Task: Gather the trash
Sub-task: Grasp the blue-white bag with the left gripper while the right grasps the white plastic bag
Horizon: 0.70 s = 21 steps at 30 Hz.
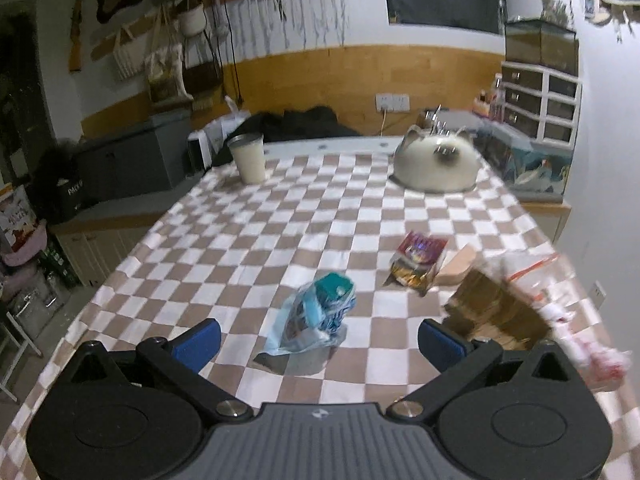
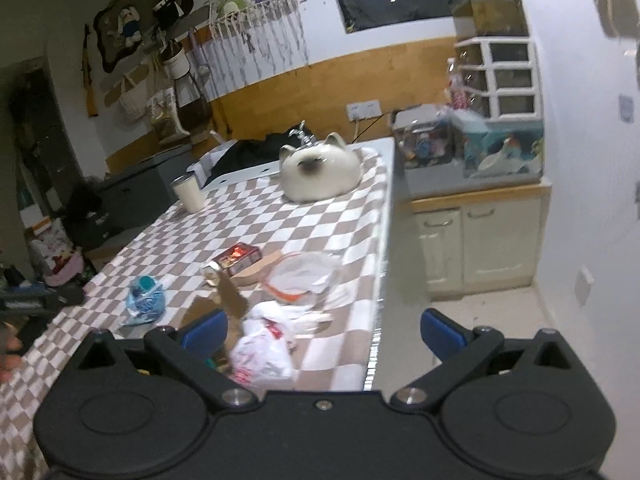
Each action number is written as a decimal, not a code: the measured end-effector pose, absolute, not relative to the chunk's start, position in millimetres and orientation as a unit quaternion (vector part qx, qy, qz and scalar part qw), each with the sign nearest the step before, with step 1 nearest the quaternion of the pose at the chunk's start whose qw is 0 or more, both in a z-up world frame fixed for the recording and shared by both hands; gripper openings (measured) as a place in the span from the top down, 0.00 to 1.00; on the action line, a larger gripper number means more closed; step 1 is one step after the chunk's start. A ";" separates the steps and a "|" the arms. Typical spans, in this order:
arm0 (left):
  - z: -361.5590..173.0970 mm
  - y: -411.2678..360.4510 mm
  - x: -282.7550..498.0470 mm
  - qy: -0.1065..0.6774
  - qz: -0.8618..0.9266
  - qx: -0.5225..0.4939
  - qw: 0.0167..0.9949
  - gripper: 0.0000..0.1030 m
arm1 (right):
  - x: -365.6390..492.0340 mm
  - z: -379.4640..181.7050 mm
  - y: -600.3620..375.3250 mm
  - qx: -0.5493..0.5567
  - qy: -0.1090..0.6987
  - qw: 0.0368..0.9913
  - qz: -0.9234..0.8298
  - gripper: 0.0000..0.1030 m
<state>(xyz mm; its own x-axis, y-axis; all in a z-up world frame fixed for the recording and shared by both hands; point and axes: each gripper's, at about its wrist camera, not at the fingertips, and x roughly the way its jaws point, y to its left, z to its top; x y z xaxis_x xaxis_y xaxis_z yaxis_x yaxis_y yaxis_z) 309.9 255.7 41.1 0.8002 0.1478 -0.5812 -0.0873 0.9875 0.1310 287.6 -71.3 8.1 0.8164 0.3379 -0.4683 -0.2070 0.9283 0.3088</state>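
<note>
Trash lies on the checkered tablecloth (image 1: pixel 248 248). A crumpled blue wrapper (image 1: pixel 316 316) lies just ahead of my open, empty left gripper (image 1: pixel 319 344), between its fingers' line. A red and gold snack packet (image 1: pixel 418 264) lies further right, beside a brown cardboard piece (image 1: pixel 460 264). A brown paper bag (image 1: pixel 492 312) stands open at the right, with a white and red plastic bag (image 1: pixel 576 336) beside it. My right gripper (image 2: pixel 323 332) is open and empty, above the white and red plastic bag (image 2: pixel 262 354). The blue wrapper (image 2: pixel 146 298), the red packet (image 2: pixel 238 256) and a clear zip bag (image 2: pixel 304 276) also show there.
A white cup (image 1: pixel 248 158) and a cat-shaped ceramic dish (image 1: pixel 438 164) stand at the table's far end. The table's right edge (image 2: pixel 380 280) drops to the floor beside cream cabinets (image 2: pixel 476 240). Storage boxes and clutter fill the left side (image 1: pixel 132 160).
</note>
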 end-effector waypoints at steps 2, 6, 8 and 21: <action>30.9 259.7 322.0 0.316 0.062 0.054 0.945 0.00 | 294.4 7.0 -67.4 0.133 0.269 0.941 0.154 0.00; 12.1 268.3 347.7 0.327 0.062 0.050 0.942 0.00 | 308.4 2.2 -62.0 0.141 0.268 0.943 0.141 0.00; 3.4 269.2 358.6 0.326 0.058 0.056 0.942 0.00 | 315.5 -2.3 -62.2 0.153 0.272 0.939 0.146 0.00; -32.3 273.0 395.6 0.299 0.052 0.051 0.951 0.15 | 335.1 -18.8 -49.0 0.177 0.314 0.916 0.174 0.11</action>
